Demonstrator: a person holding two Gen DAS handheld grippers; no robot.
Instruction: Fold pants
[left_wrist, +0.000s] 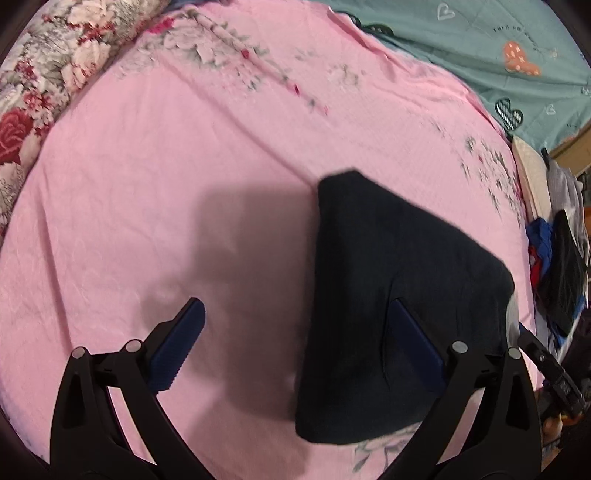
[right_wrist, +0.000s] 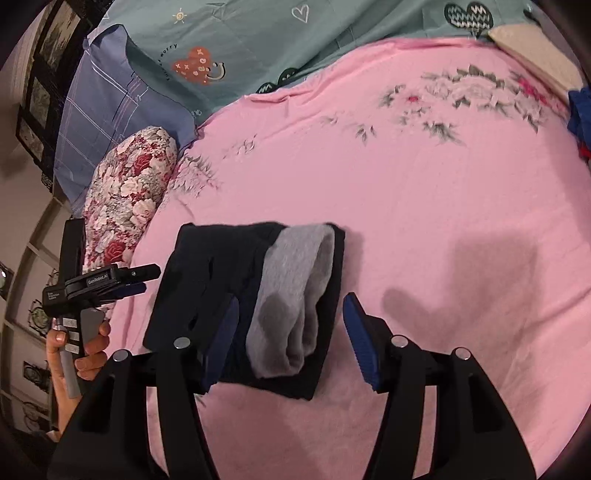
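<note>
The right wrist view shows the pants (right_wrist: 243, 306) lying as a compact dark bundle on the pink bed sheet (right_wrist: 424, 206), with a grey lining (right_wrist: 291, 295) rolled out along the side nearer the right gripper (right_wrist: 290, 332). That gripper's fingers stand released: both blue pads (right_wrist: 360, 343) are spread, one over the dark cloth and one over bare sheet, and neither visibly presses on the fabric. At the left edge of this view a hand (right_wrist: 79, 354) holds the left gripper (right_wrist: 125, 282) beside a floral pillow (right_wrist: 129, 199).

In the left wrist view the left gripper (left_wrist: 295, 332) is likewise spread wide, one finger over the sheet and the other over the bundle, holding nothing.

The fold looks close to finished, so the step in hand is probably letting go and tidying. Doing it well means backing both grippers away cleanly so no pad snags and drags a layer open. If the exposed grey lining is to be tucked, a light press along that edge would serve better than a fresh pinch, which could lift and loosen the stack.
</note>
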